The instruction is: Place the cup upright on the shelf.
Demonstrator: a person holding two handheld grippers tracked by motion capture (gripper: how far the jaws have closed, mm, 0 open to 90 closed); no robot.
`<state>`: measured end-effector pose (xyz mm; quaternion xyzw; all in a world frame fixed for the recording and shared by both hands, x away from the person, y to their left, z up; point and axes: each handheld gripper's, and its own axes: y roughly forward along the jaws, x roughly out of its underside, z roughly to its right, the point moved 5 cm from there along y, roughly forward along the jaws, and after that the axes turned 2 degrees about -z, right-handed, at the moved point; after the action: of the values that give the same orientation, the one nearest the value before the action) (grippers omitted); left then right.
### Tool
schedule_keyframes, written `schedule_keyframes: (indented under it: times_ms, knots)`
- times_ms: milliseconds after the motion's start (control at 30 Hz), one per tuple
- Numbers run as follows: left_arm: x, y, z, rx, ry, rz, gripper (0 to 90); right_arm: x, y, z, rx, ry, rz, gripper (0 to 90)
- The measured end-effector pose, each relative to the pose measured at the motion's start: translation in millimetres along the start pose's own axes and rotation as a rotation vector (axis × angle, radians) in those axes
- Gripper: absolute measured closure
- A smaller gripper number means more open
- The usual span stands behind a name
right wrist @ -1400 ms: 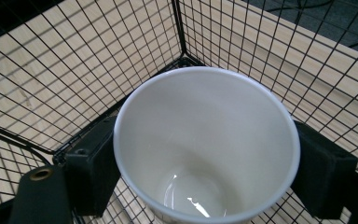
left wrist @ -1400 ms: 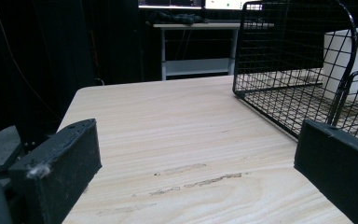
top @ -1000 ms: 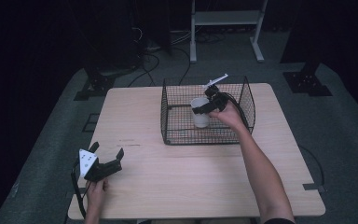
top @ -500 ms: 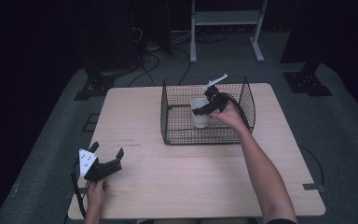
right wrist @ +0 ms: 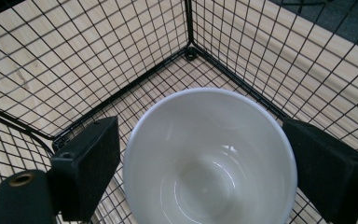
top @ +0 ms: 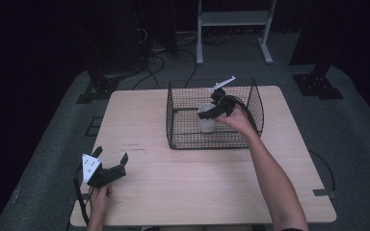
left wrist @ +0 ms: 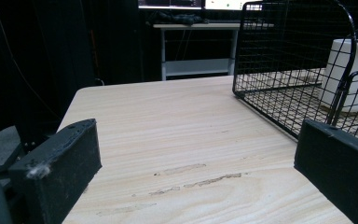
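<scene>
Right gripper view looks down into the cup (right wrist: 209,158), which stands upright on the floor of the basket (right wrist: 121,56), near one corner. The jaws of the right gripper (right wrist: 205,172) have just been opening; they now stand on both sides of the cup rim, and a small gap shows at each pad, so I judge the cup is released and not held. In the high view the right gripper (top: 215,110) hangs over the cup (top: 206,119) inside the basket (top: 173,139).

The main risk, in my opinion, is in the way out. If the hand lifts at an angle, one pad can catch the rim and tip the cup against the wire wall. If the jaws open only this much, the gap is narrow and a small sideways shift is enough to drag the cup. The gripper cable could also hook the top wire.

The left gripper (top: 107,169) rests on the table (top: 197,183) with jaws wide and empty, well apart from the basket.
</scene>
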<state>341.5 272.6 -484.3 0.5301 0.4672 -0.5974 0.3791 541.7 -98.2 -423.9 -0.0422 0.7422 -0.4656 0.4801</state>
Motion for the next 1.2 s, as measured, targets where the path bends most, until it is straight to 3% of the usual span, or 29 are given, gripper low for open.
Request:
schedule_keyframes:
  times_ms: [300, 467, 667, 900, 1200]
  knots:
    - [0.1, -0.1, -0.2, -0.001, -0.002, -0.001, 0.0, -5.5, -14.8, -3.4, 0.003, -0.005, 0.054, 12.4]
    - [0.1, -0.3, -0.4, -0.001, -0.005, -0.001, 0.0, -9.5, -26.9, -7.7, -0.023, 0.003, 0.098, 12.4]
    - [0.1, -0.3, -0.6, -0.001, -0.006, -0.001, 0.0, -9.7, -37.9, -16.3, -0.031, -0.03, 0.116, 12.5]
    - [0.2, -0.3, -0.7, -0.001, -0.006, -0.002, 0.0, 2.1, -53.0, -24.8, -0.051, -0.057, 0.141, 12.6]
    - [0.2, -0.2, -1.3, 0.0, -0.01, -0.002, 0.0, 19.6, -69.7, -25.7, -0.07, -0.058, 0.157, 12.8]
